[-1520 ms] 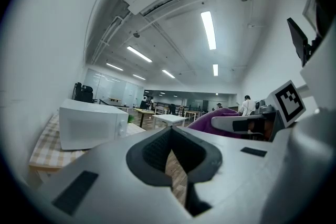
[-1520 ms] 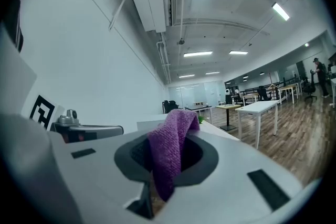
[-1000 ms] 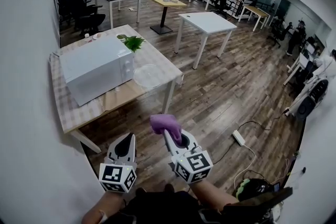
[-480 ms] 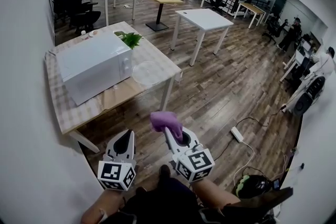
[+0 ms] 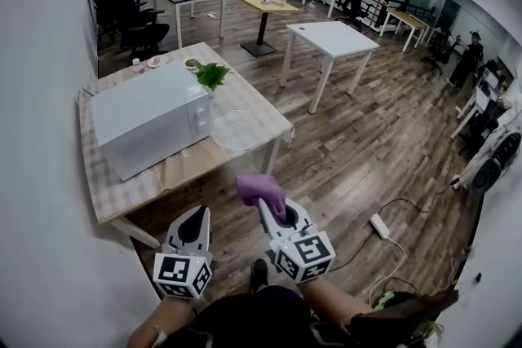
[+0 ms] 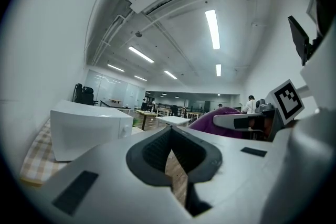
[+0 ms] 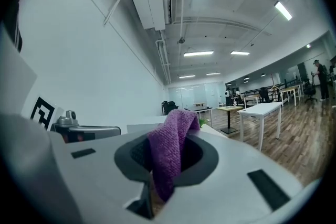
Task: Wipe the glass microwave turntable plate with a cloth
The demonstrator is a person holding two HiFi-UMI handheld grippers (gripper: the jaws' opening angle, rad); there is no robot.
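Little has changed: right tongs pinch the fuzzy purple cloth, left tongs closed empty, round clear glass plate well ahead, unwiped.

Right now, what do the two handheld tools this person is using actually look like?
Both match: the left gripper and right gripper have pale grey plastic bodies tapering to a point, with dark pads lining the jaws. Each carries a cube of black-and-white square markers at the rear. No cables show. The person wears dark clothing.
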